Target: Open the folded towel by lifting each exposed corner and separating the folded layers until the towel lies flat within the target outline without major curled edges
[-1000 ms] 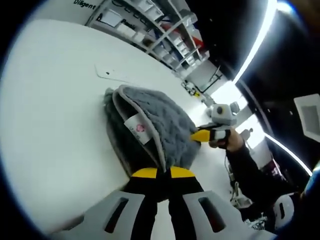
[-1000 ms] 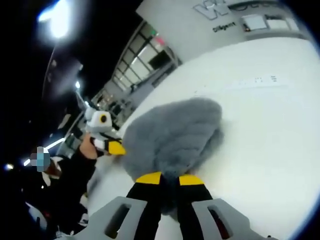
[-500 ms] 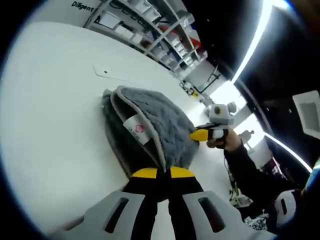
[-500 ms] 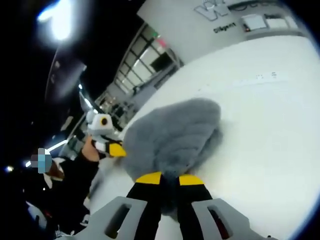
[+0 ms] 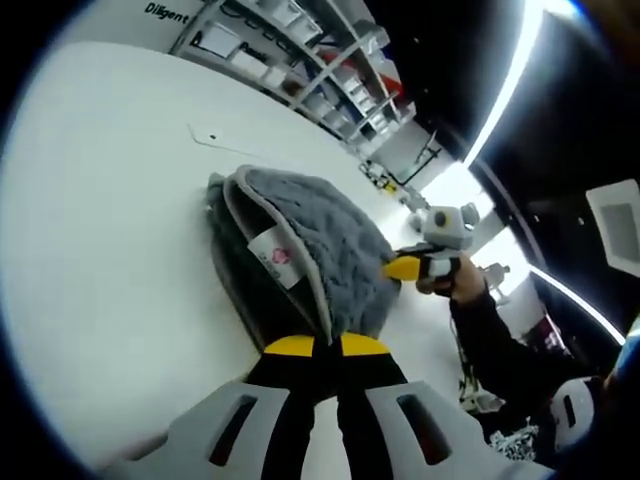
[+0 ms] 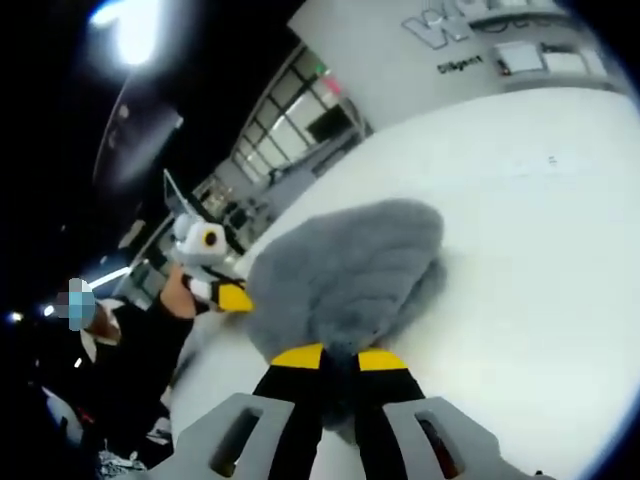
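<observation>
A grey fluffy towel (image 5: 310, 250) hangs bunched over the white table (image 5: 100, 200), with a pale border and a white label with a red mark (image 5: 275, 258). My left gripper (image 5: 326, 346) is shut on the towel's near edge. The right gripper (image 5: 402, 268) comes in from the right, pinching the towel's far corner. In the right gripper view the same towel (image 6: 345, 275) bulges up from my right gripper (image 6: 339, 358), which is shut on it. The left gripper (image 6: 232, 296) holds the other corner at left, in a person's hand.
The white table (image 6: 540, 250) stretches far behind the towel. A thin outline mark (image 5: 215, 138) lies on the table beyond it. Shelving (image 5: 330, 70) stands at the back. A person's dark sleeve (image 5: 500, 345) reaches in at right.
Both views have tilted slightly; the table marks sit farther from the towel. The towel stays gripped at both corners with almost the same shape.
</observation>
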Tool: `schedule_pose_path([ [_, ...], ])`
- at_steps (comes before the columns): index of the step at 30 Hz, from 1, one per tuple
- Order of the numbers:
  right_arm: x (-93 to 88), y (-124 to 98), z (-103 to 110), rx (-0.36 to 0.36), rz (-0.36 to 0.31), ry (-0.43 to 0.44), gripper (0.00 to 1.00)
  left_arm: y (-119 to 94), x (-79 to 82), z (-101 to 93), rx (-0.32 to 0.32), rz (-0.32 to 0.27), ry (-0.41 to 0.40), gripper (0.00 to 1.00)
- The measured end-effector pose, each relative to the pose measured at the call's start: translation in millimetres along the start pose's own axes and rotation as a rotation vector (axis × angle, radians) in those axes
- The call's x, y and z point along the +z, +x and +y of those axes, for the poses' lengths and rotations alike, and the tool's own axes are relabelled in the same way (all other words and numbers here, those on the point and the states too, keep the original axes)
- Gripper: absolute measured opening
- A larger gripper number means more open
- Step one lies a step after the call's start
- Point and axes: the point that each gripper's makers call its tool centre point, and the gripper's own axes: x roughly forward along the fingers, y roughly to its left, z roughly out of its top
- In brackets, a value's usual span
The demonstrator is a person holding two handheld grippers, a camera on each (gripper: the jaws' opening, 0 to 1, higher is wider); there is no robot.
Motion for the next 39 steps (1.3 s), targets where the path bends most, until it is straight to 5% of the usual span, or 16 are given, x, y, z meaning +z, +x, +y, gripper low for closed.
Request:
schedule_pose_path([
  [17, -6.5, -3, 4, -0.013, -0.032, -0.047, 0.04, -6, -7.9, -10.5, 0.006, -0.029, 0.077, 0.03],
  [39, -13.1, -7, 12, 0.027, -0.049, -0.045, 0.04, -7, -14.7, -16.5, -0.041, -0.044, 0.076, 0.03],
])
